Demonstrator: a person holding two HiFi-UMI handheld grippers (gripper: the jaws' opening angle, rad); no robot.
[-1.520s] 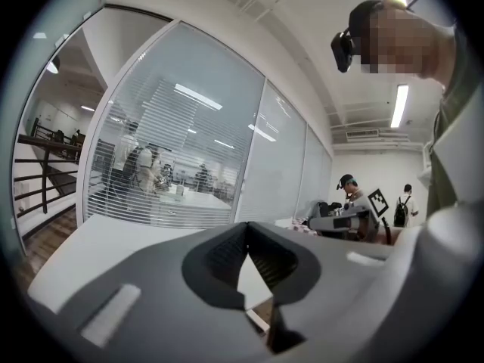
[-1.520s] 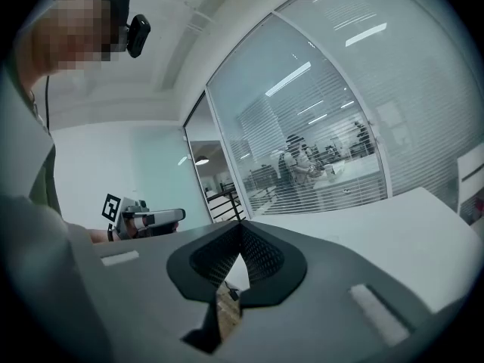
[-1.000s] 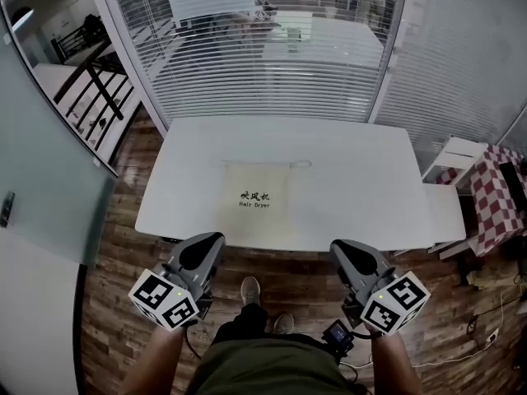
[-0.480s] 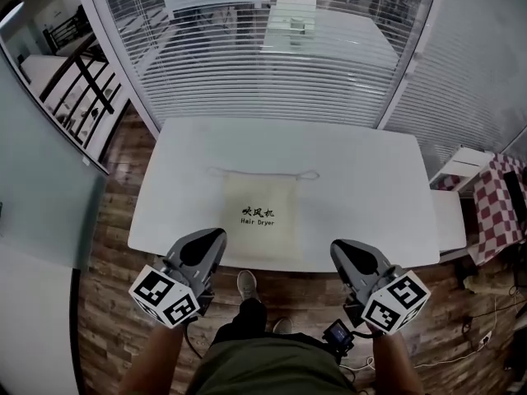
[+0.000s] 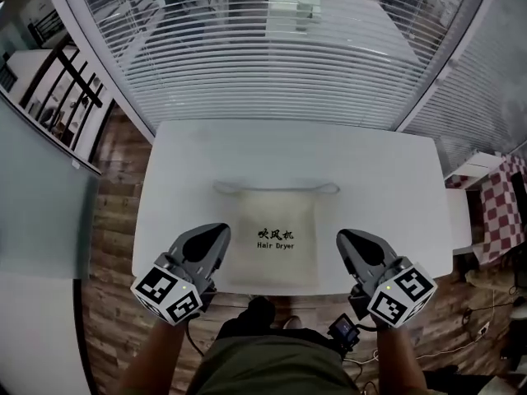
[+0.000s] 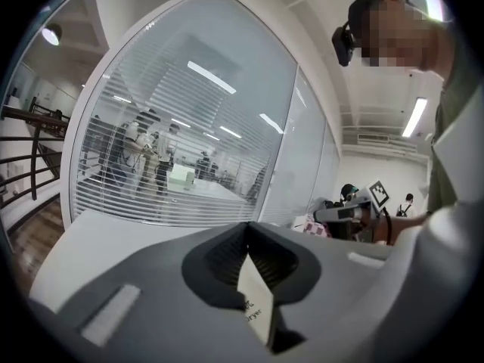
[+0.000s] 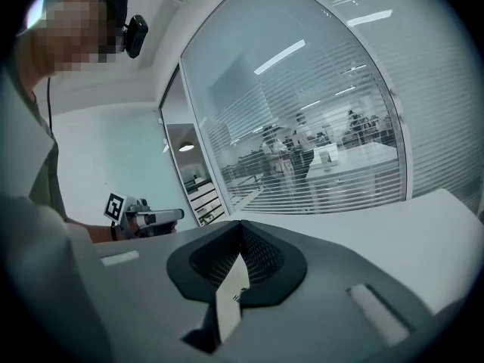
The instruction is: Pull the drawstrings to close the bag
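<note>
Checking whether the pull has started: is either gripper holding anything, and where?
Nothing held: left gripper and right gripper are shut and empty, beside the bag.

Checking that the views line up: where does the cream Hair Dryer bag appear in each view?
Head view: the bag lies flat on the white table, near its front edge.
Left gripper view: a narrow printed sliver low centre, behind the left claw's shut tips.
Right gripper view: the same sliver, behind the right claw.
Shared landmark: the white table.
</note>
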